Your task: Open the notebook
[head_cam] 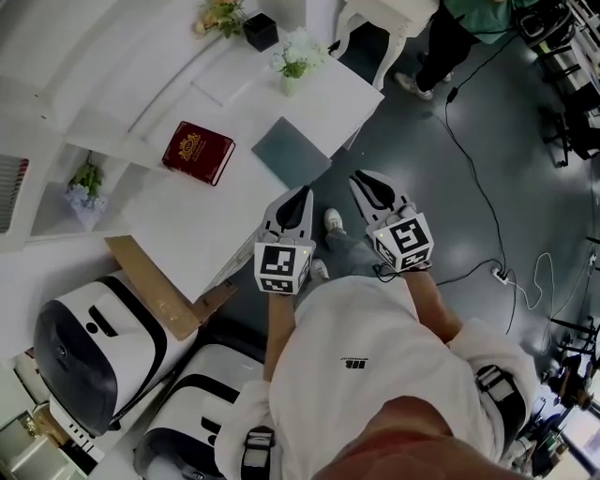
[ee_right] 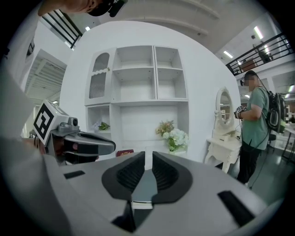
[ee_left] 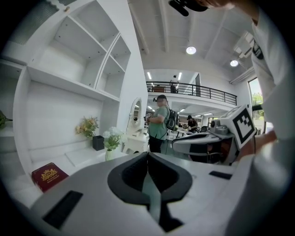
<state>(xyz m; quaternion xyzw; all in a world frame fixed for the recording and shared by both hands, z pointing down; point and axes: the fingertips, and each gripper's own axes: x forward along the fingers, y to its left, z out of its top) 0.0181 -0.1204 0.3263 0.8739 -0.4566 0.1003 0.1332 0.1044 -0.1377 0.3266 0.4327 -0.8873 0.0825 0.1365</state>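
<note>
— What's the biggest thing here?

— A white shelf unit (ee_right: 138, 78) with a white desk (head_cam: 187, 220) in front of it. One low compartment at the unit's left holds a small vase of pale flowers (head_cam: 86, 192).

— And the two tools?

— Both hang off the desk's front edge, over the floor, side by side and pointing toward the desk. The left gripper (ee_left: 147, 154) has its jaws pressed together at the tips, with nothing caught in them. The right gripper (ee_right: 148, 154) shows a narrow slit between its jaws, and that slit holds nothing either.

— Where's the notebook?

— The red notebook (head_cam: 198, 152) lies flat and closed on the desk, toward the shelf side, well apart from both grippers. A grey mat (head_cam: 291, 152) lies to its right, with one corner at the desk's edge, nearer the left gripper.

— Any other containers?

— Two, at the far end of the desk. A white vase (head_cam: 289, 84) holds white blooms with green leaves. Near it stands a black pot (head_cam: 261, 31), and a yellowish bunch (head_cam: 220, 14) shows just beside it; whether the bunch stands in that pot I cannot tell.
</note>
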